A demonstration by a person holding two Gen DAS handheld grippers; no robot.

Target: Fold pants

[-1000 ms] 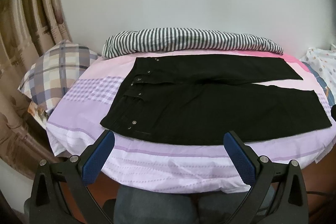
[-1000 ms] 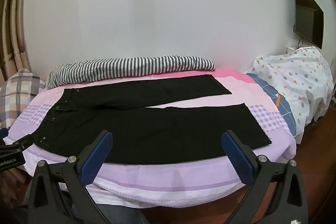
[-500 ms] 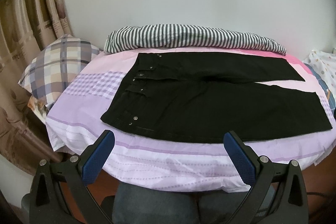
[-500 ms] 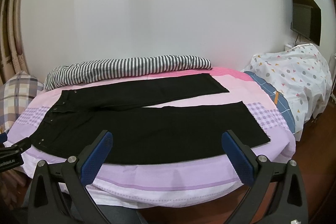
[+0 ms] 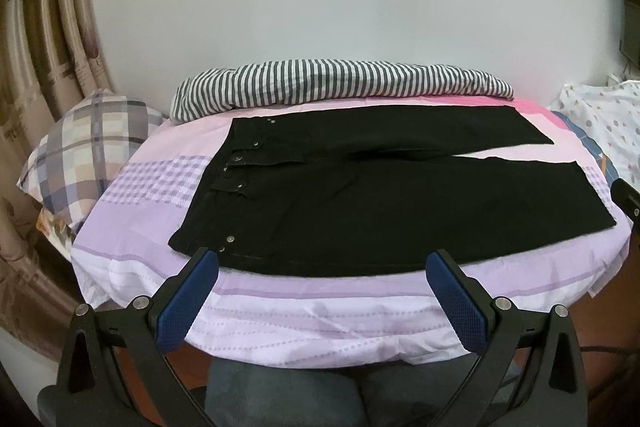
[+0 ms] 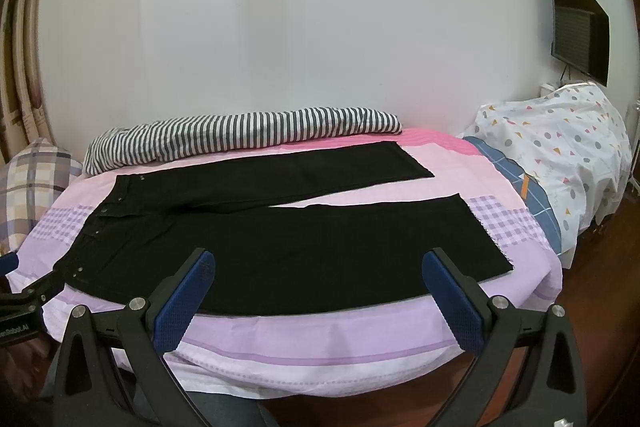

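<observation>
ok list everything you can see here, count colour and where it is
pants: one, black, spread flat on the bed, waistband to the left, legs apart
bed sheet: one, purple, pink and white
striped bedding: one roll, grey and white, along the wall behind the pants
pillow: one, plaid, left end of the bed
dotted cloth: one, white with coloured shapes, right of the bed
screen: one, black, on the right wall
curtain: beige, far left
left gripper: blue pads, open, short of the bed
right gripper: blue pads, open, short of the bed
</observation>
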